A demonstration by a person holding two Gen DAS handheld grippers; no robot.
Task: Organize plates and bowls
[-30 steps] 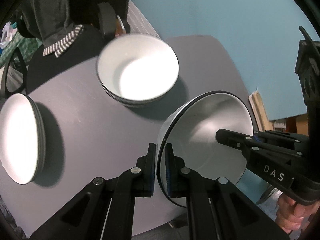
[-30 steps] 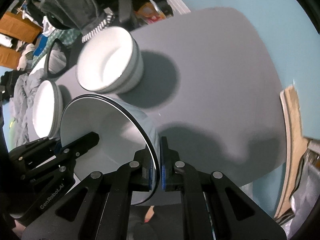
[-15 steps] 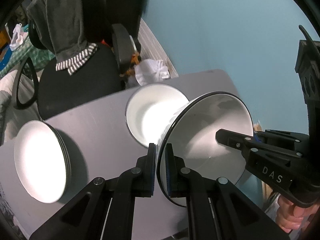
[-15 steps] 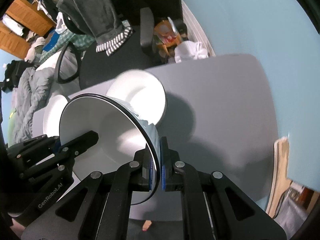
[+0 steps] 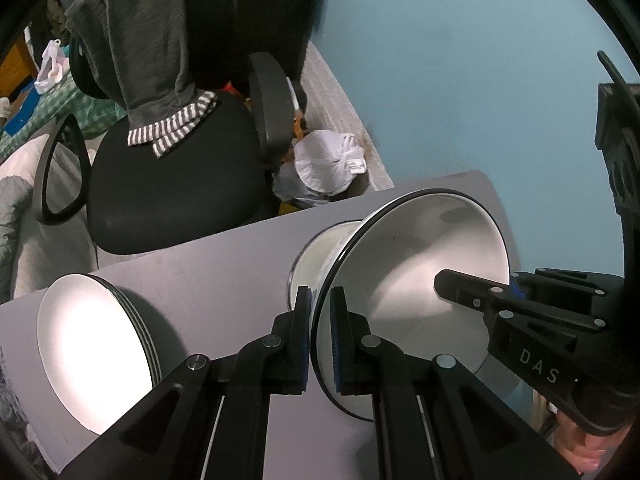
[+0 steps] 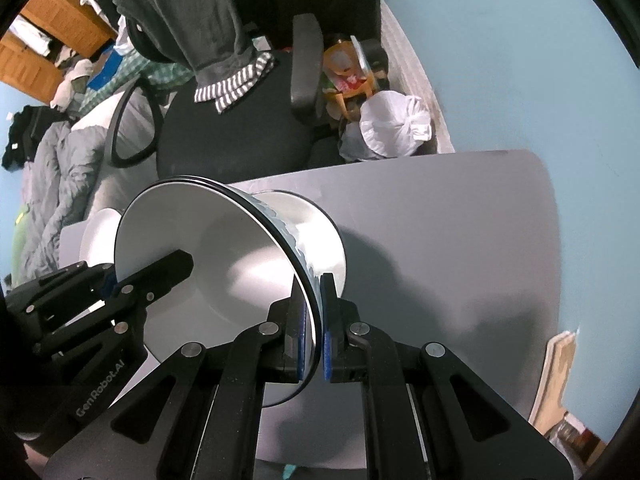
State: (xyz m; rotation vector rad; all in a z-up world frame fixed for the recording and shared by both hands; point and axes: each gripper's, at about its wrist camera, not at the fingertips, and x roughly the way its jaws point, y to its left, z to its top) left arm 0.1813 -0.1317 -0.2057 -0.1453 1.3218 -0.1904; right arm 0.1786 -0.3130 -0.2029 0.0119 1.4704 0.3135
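Note:
A white bowl with a dark rim [image 5: 416,280] hangs in the air, held by both grippers on opposite sides of its rim. My left gripper [image 5: 320,308] is shut on its near rim in the left wrist view. My right gripper [image 6: 314,300] is shut on the other side of the same bowl [image 6: 208,256]. Behind it a stack of white bowls [image 5: 316,256] stands on the grey table [image 5: 208,276], mostly hidden; it also shows in the right wrist view [image 6: 320,228]. A stack of white plates [image 5: 92,356] sits at the table's left.
A black office chair [image 5: 172,184] draped with a grey towel [image 5: 136,40] stands beyond the table's far edge. A white plastic bag [image 5: 328,164] lies on the floor by the blue wall [image 5: 460,60]. A cardboard piece [image 6: 560,376] leans at the table's right.
Both grippers have lifted the held bowl and tilted upward, so the table has dropped lower in view. The held bowl now covers most of the bowl stack.

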